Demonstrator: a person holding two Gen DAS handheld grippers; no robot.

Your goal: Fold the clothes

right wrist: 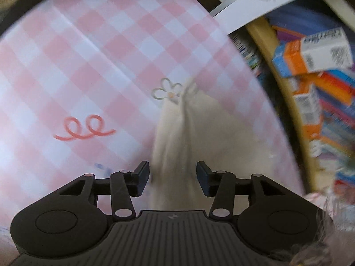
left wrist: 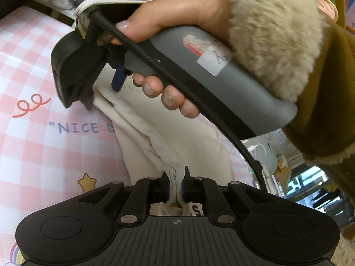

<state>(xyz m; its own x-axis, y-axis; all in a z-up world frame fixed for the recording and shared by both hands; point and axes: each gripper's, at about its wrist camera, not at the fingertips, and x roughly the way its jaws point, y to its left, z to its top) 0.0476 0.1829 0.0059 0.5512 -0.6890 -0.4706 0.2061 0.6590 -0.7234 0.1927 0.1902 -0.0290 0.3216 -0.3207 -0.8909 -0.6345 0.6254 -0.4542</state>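
Note:
A cream garment (left wrist: 155, 137) lies on a pink checked sheet (left wrist: 44, 150). My left gripper (left wrist: 176, 177) is shut on a bunched fold of the cream garment at its near edge. In the left wrist view my right gripper (left wrist: 85, 98), held in a hand, hovers over the garment's far end, its fingertips pointing down at the cloth. In the right wrist view my right gripper (right wrist: 172, 173) is open, its jaws apart on either side of the blurred cream garment (right wrist: 188, 137), not holding it.
The pink checked sheet (right wrist: 88, 66) carries printed doodles and the words "NICE D". Shelves with boxes and books (right wrist: 315, 84) stand past the sheet's right edge. A fur-cuffed sleeve (left wrist: 277, 40) fills the upper right of the left wrist view.

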